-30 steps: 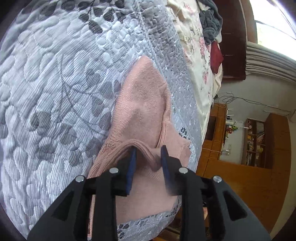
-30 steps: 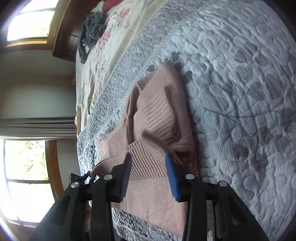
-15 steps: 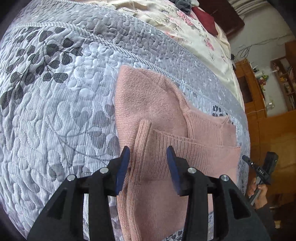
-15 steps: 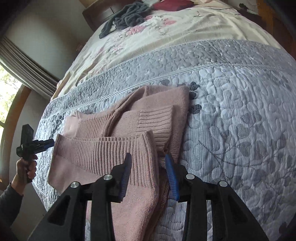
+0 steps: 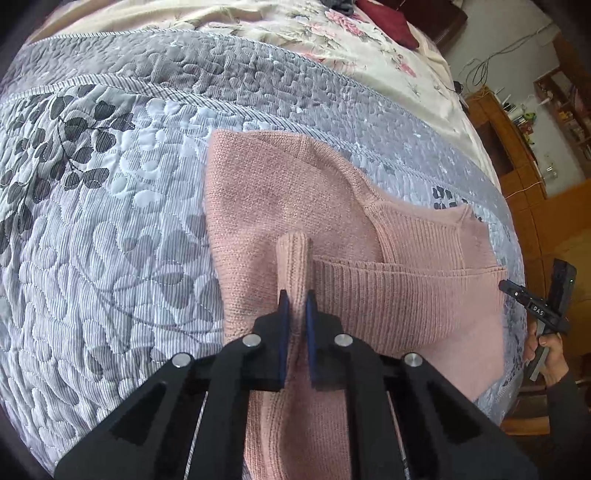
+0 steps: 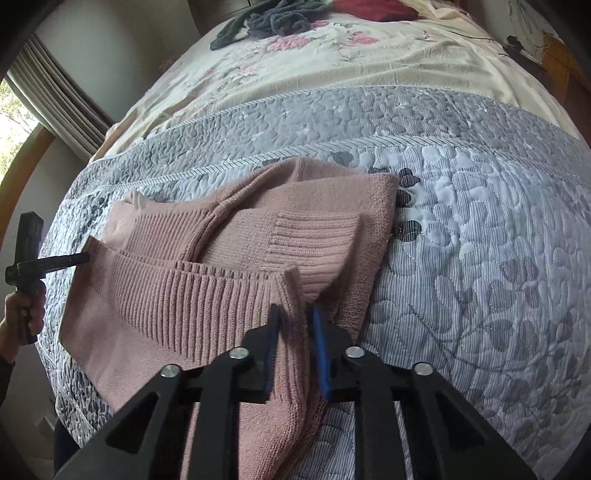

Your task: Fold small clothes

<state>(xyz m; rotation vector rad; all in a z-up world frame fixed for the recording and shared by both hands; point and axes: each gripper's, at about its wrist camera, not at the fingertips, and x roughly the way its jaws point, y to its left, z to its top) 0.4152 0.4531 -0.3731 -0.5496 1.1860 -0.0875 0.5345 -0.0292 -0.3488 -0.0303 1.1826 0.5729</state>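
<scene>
A pink knit sweater lies partly folded on a grey quilted bedspread. My left gripper is shut on a raised fold of its ribbed hem, which runs off to the right. In the right wrist view the same sweater has a ribbed cuff lying across its middle. There my right gripper is shut on a bunched corner of the ribbed hem, with fabric pinched up between the blue pads. The cloth under both grippers is hidden.
A hand holds a black pistol-grip tool at the bed's right edge; a similar hand-held tool touches the sweater's left corner. A floral sheet with dark clothes lies beyond. Wooden furniture stands on the right.
Both grippers were open over the hem half a second ago. Each has now shut on a fold of the ribbed hem, and the fabric is pinched up.
</scene>
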